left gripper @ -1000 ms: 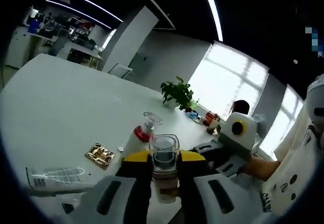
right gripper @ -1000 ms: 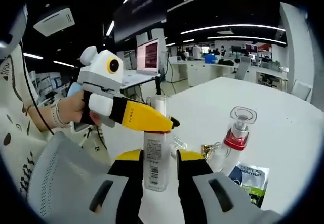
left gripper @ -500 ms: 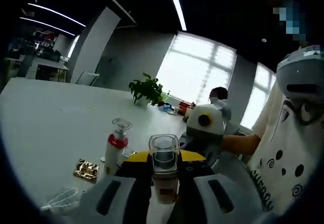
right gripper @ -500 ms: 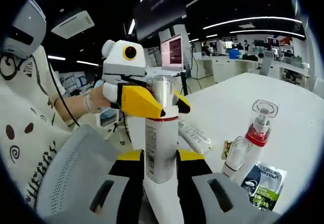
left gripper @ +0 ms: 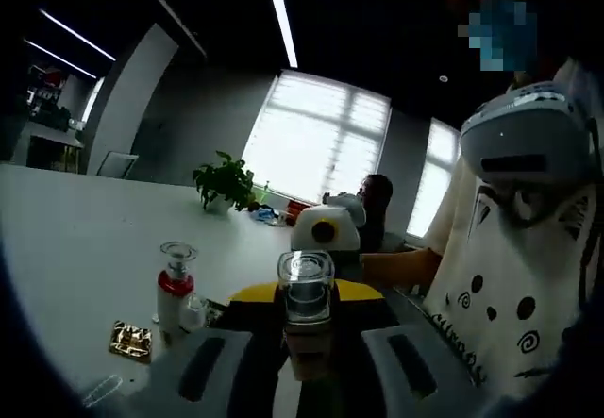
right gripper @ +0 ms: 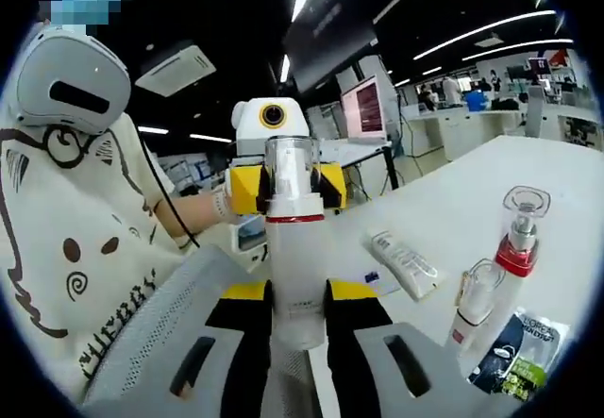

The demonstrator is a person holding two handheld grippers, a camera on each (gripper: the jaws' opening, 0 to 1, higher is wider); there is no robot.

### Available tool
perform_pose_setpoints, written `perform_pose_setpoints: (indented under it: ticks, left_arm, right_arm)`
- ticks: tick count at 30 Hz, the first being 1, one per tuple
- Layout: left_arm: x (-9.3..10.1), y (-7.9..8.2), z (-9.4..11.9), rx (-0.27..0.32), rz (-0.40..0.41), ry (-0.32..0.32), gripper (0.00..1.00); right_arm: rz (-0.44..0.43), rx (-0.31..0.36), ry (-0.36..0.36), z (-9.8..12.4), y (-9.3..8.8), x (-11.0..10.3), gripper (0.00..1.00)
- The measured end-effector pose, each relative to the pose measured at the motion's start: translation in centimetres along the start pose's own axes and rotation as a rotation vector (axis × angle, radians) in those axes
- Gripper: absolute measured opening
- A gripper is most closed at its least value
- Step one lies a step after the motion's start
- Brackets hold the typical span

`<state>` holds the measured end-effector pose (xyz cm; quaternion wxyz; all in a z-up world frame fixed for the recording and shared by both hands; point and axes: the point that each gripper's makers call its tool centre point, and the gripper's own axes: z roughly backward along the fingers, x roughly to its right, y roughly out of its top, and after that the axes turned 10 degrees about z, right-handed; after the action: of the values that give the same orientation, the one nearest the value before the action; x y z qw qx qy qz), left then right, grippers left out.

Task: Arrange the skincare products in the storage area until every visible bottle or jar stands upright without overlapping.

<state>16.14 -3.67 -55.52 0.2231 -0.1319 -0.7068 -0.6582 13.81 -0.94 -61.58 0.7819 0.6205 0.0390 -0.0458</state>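
Left gripper view: gold sachet (left gripper: 130,340) flat on the white table (left gripper: 66,229); beside it a red-collared pump bottle (left gripper: 173,284) upright with a small bottle (left gripper: 192,312) at its foot. Left gripper (left gripper: 307,328) lifted, jaws pinching a clear-capped bottle (left gripper: 305,314).

Right gripper view: right gripper (right gripper: 297,309) pinching the same tall white bottle (right gripper: 294,248) lower down, off the table. White tube (right gripper: 403,264) lies flat; small clear-capped bottle (right gripper: 471,309) and pump bottle (right gripper: 511,265) stand upright; dark sachet (right gripper: 516,364) near the table edge.
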Motion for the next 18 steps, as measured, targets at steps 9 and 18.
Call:
perform_pose_setpoints:
  ticks: [9,18]
  left_arm:
    - [-0.9,0.1,-0.1,0.017,-0.019,0.023,0.14]
    - [-2.9,0.1,-0.3,0.046,-0.015,0.129,0.18]
  right_arm:
    - [0.002,-0.034,-0.102,0.0,-0.3,1.2,0.2]
    - [0.026,-0.122,-0.286,0.1,-1.2,3.3,0.2]
